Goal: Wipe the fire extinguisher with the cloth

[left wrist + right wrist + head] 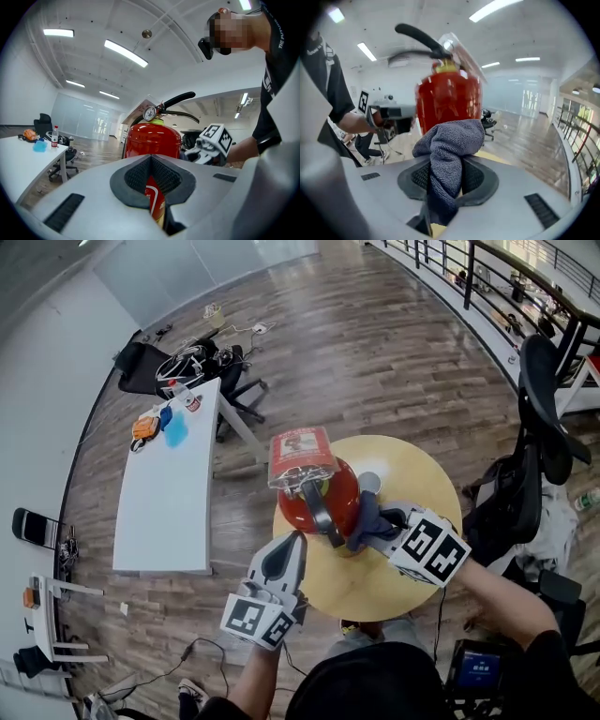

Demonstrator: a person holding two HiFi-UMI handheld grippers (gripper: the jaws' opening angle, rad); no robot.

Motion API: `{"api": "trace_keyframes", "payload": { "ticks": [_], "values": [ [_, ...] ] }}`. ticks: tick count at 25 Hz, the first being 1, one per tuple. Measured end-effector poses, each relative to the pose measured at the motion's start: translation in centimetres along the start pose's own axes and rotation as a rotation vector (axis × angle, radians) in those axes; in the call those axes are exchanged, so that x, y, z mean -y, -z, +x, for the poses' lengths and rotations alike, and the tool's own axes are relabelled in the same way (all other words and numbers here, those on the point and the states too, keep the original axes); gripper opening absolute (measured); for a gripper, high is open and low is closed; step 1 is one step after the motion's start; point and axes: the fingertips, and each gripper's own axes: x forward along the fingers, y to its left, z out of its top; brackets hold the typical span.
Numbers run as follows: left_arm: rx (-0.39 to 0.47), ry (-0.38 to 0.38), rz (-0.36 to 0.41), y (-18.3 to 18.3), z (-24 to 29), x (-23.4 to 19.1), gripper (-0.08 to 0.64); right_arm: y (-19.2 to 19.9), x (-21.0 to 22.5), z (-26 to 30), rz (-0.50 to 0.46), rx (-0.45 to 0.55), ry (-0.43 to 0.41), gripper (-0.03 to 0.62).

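Head view: red fire extinguisher (317,495) stands upright on a round table (417,474), w/ a white desk (164,493) well off to its left. Right claw (382,521) is at the extinguisher's right side and the grey cloth (364,517) is pushed up against the red body, about shoulder height. Left claw (298,542) sits just in front of the extinguisher near its base, tips aimed at it. Can't tell if it's touching.

Left gripper view: jaws are closed on each other w/ nothing pinched between them. You just see the extinguisher's red body thru the gap under the pads, plus the gauge (149,113) up top. So prob just there to brace it, not holding anything.

Right gripper view: jaws clamped on a folded wad of the cloth, which bulges out past the pads, w/ the extinguisher right behind it. The red body looks blurry here.

Progress, imo: wiping is under way, w/ cloth on metal at the right shoulder. No visible clean/dirty difference, so idk how much is done. Going by cloth position, the lower body, left side, back and handle area are likely left to do.
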Motion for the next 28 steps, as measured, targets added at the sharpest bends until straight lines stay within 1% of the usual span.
{"api": "trace_keyframes", "payload": {
  "ticks": [3, 6, 8, 10, 12, 15, 20, 22, 24, 25, 27, 28],
  "values": [
    [0.003, 0.002, -0.008, 0.1, -0.1, 0.0, 0.023, -5.5, -0.6, -3.5, -0.09, 0.061, 0.07, 0.121],
    [0.004, 0.015, -0.003, 0.1, 0.0, 0.1, 0.023, -7.8, -0.9, -5.0, -0.123, 0.092, 0.112, 0.121],
    [0.007, 0.024, -0.003, 0.1, 0.0, 0.1, 0.023, -8.0, -0.8, -5.2, -0.099, 0.123, 0.115, 0.121],
    [0.012, 0.027, -0.012, 0.1, -0.2, 0.1, 0.023, -7.6, -0.8, -5.0, -0.02, 0.178, 0.089, 0.121],
    [0.014, 0.027, -0.019, 0.0, -0.2, 0.1, 0.023, -6.4, -0.9, -4.2, 0.035, 0.203, 0.071, 0.121],
    [0.016, 0.024, -0.022, -0.1, -0.1, 0.2, 0.023, -3.1, -0.9, -2.1, 0.089, 0.183, 0.068, 0.121],
    [0.029, 0.007, -0.031, -0.2, 0.1, 0.1, 0.023, 1.9, -0.4, 1.3, 0.181, 0.154, 0.031, 0.121],
    [0.03, 0.001, -0.031, -0.2, 0.1, 0.1, 0.023, 4.3, -0.2, 2.9, 0.194, 0.106, 0.03, 0.121],
    [0.028, -0.002, -0.03, -0.2, 0.1, 0.0, 0.023, 7.7, -0.2, 5.2, 0.188, 0.032, 0.03, 0.121],
    [0.025, -0.004, -0.03, -0.1, 0.0, 0.0, 0.023, 9.3, -0.2, 6.2, 0.188, 0.024, 0.024, 0.121],
    [0.02, -0.008, -0.029, 0.1, 0.1, 0.1, 0.023, 10.8, 0.1, 7.1, 0.21, 0.093, 0.0, 0.123],
    [0.02, -0.009, -0.029, 0.2, 0.2, 0.1, 0.023, 11.6, 0.5, 7.4, 0.231, 0.109, -0.011, 0.123]
  ]
}}
